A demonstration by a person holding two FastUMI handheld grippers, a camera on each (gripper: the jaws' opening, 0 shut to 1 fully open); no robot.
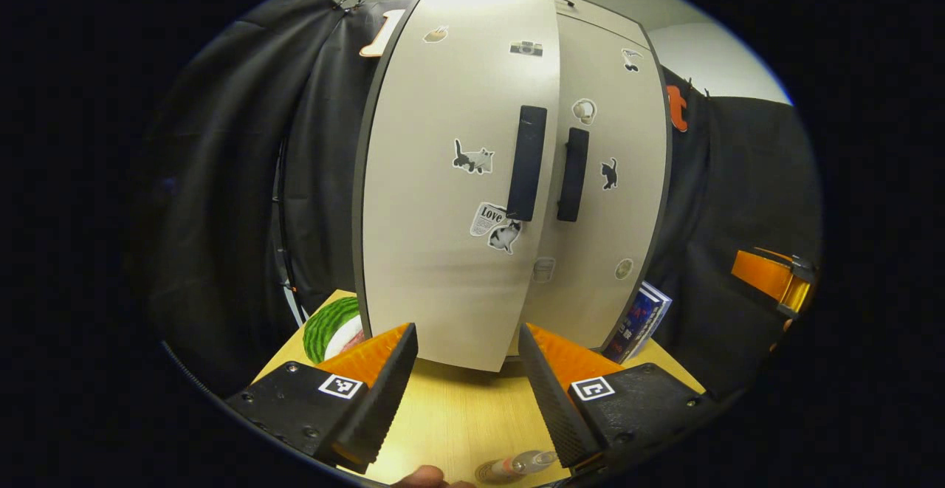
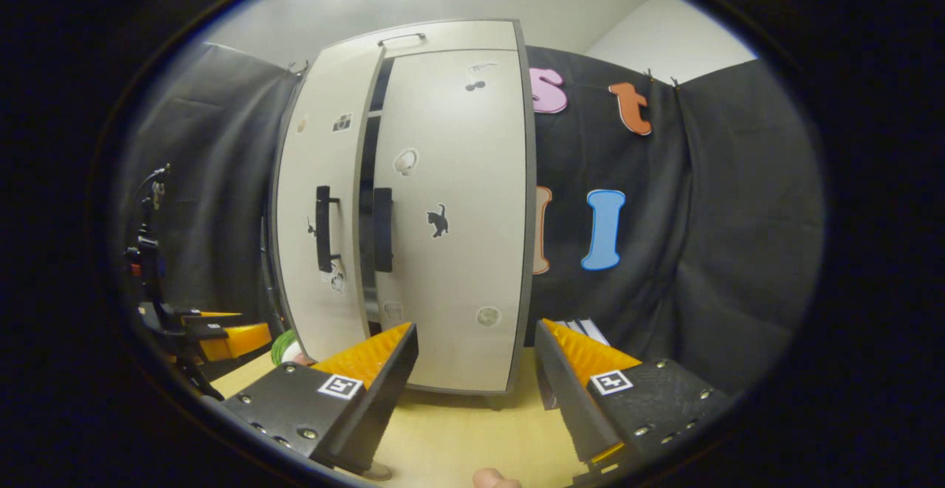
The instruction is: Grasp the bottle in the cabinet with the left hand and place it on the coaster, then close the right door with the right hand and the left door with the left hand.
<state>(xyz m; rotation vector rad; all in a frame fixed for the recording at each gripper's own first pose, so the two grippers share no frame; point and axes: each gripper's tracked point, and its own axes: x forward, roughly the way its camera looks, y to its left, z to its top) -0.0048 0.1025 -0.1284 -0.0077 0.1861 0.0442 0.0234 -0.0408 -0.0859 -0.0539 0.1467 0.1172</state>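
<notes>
The white cabinet [image 1: 509, 178] stands on the wooden table straight ahead in the left gripper view. Its left door [image 1: 443, 178] hangs slightly ajar, swung out toward me, and the right door [image 1: 609, 178] sits shut against the frame. My left gripper [image 1: 466, 340] is open in front of the left door's lower edge, not touching it. A small clear bottle [image 1: 520, 464] stands at the bottom edge on a round coaster [image 1: 487, 471]. My right gripper [image 2: 476, 333] is open, facing the shut right door [image 2: 450, 215]; a dark gap separates that from the left door [image 2: 325, 215].
A watermelon-patterned object [image 1: 332, 325] lies at the cabinet's left foot and a book [image 1: 641, 320] leans at its right. The light wooden table [image 1: 458, 414] stretches between me and the cabinet. The other gripper [image 1: 775, 281] hovers far right; a fingertip [image 1: 424, 478] shows at the bottom.
</notes>
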